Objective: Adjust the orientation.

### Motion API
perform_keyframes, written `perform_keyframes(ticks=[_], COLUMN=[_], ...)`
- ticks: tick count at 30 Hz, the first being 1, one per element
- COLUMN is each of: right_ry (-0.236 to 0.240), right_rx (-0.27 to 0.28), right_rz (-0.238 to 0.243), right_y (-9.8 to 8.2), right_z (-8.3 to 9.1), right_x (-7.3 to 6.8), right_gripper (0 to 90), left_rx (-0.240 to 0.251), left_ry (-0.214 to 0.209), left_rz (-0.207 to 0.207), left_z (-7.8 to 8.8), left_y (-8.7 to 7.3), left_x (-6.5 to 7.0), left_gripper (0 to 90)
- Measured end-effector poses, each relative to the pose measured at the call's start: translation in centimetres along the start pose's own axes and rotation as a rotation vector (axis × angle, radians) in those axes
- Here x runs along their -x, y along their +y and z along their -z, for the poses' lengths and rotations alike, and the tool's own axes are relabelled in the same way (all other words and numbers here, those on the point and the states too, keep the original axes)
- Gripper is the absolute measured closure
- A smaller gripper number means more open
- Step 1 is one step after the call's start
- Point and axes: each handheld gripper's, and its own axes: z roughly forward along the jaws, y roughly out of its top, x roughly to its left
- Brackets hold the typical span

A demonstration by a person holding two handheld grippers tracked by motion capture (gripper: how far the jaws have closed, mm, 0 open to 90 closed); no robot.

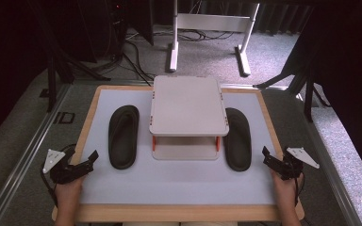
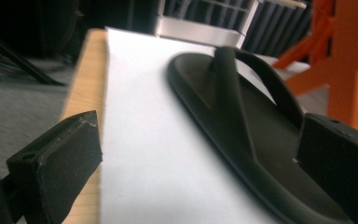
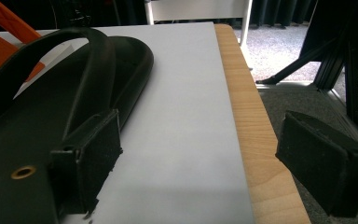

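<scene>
We hold the left gripper (image 1: 90,159) at about eight o'clock on the table (image 1: 179,212), over its wooden edge, and the right gripper (image 1: 269,157) at about four o'clock, mirrored over the opposite edge. Both sets of tongs stand wide open with nothing between the pads; from the left gripper view we see white mat between the jaws, and from the right gripper view mat and wood.

Just beyond each gripper lies one black flip-flop flat on the mat, strap up: the left flip-flop (image 1: 123,135) at about ten o'clock and the right flip-flop (image 1: 237,138) at about two. Neither is touched. Each lies lengthwise, its near end towards our hands, which we judge leaves its rim easy to pinch from the side.

Between them, at the centre, stands a small two-tier shoe rack (image 1: 188,106) with a pale top shelf on orange posts and a lower shelf beneath. Both shelves look bare, so we judge the pair belongs there.
</scene>
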Motion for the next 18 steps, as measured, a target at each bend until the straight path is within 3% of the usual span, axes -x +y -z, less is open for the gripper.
perform_keyframes(ticks=[4, 8, 13, 18], right_ry=[-0.001, -0.003, -0.002, 0.002], right_rx=[-0.003, -0.006, -0.006, -0.008], right_rz=[-0.004, -0.011, -0.014, -0.002], right_y=[0.0, 0.0, 0.0, 0.0], right_z=[0.0, -0.1, -0.1, -0.1], right_x=[0.0, 0.1, 0.1, 0.0], right_gripper=[13.2, 13.3, 13.3, 13.9], left_rx=[-0.061, -0.098, -0.159, -0.216], left_ry=[0.009, -0.015, -0.026, -0.054], left_rz=[-0.019, -0.025, -0.072, -0.09], left_z=[-0.5, -0.6, -1.0, -1.5], left_y=[0.5, 1.7, 3.4, 4.9], left_x=[0.2, 0.3, 0.7, 1.1], left_gripper=[0.3, 0.9, 1.0, 1.0])
